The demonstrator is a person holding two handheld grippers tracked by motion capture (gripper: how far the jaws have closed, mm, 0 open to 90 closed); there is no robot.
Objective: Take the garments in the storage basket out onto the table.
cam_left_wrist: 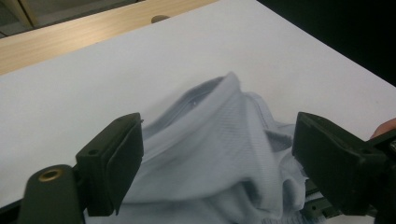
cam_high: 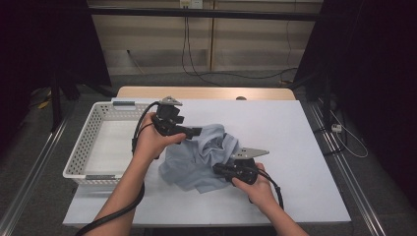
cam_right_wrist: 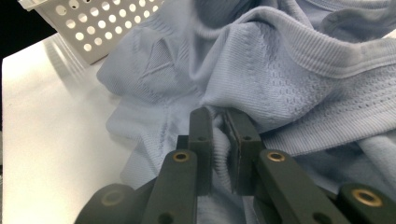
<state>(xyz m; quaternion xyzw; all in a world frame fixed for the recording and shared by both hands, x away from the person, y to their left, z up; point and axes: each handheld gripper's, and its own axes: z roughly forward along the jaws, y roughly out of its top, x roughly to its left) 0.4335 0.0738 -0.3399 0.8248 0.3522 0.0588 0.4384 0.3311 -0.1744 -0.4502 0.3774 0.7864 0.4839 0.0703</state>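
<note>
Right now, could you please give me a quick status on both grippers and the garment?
Left gripper open above the crumpled pale blue knit garment. Right gripper shut on its fold. White perforated basket beside it, nothing obstructing.

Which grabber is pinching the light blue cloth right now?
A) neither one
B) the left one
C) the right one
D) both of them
C: the right gripper has its jaws shut on a fold of the light blue cloth, while the left gripper stands with its jaws wide apart above the cloth, its pads not pressing on it.
</note>
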